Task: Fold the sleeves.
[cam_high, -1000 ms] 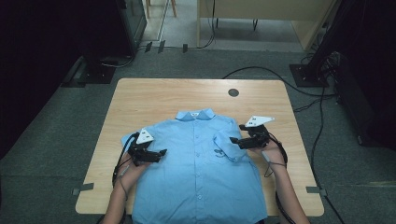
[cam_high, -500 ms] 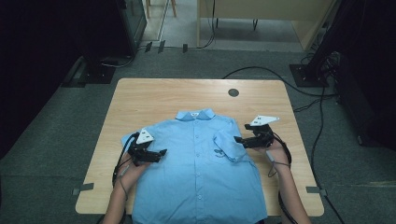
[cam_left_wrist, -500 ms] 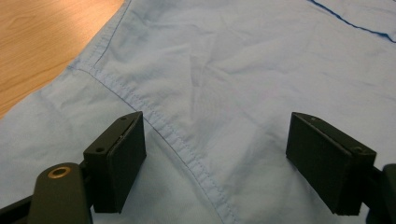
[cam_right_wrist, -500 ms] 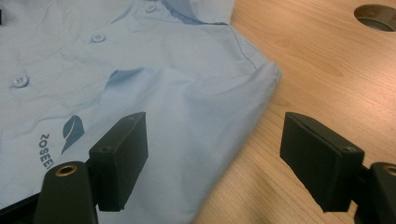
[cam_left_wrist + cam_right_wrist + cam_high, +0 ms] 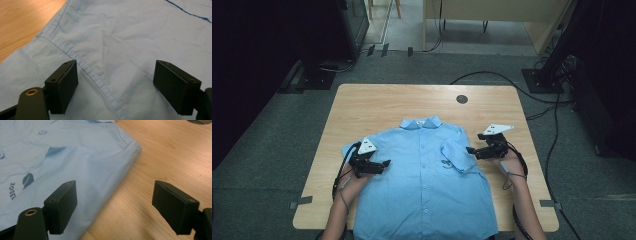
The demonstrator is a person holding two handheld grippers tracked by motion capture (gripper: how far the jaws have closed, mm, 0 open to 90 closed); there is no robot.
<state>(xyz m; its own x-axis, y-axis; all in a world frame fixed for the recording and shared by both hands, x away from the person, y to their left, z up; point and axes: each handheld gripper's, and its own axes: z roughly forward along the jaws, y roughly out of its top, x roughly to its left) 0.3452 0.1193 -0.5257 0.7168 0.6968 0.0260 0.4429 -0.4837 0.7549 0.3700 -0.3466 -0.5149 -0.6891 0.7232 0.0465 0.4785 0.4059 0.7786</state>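
A light blue short-sleeved shirt (image 5: 422, 185) lies buttoned and face up on the wooden table (image 5: 402, 102), collar at the far side. Its right sleeve (image 5: 455, 155) is folded in over the chest. My left gripper (image 5: 382, 164) is open and hovers low over the shirt's left shoulder; in the left gripper view its jaws (image 5: 115, 87) straddle a stitched seam (image 5: 97, 77) without pinching it. My right gripper (image 5: 469, 150) is open just right of the folded sleeve. Its jaws have just been opening a little further, with the shirt's edge (image 5: 117, 180) and bare wood below them and nothing gripped.
A round dark cable port (image 5: 462, 99) sits in the table's far right part. Bare wood surrounds the shirt on the left, right and far sides. Cables (image 5: 512, 80) run over the grey floor beyond the table, and dark furniture stands at both sides.
My right gripper has drawn back slightly to the right, off the folded sleeve. The left gripper and the shirt have stayed where they were.
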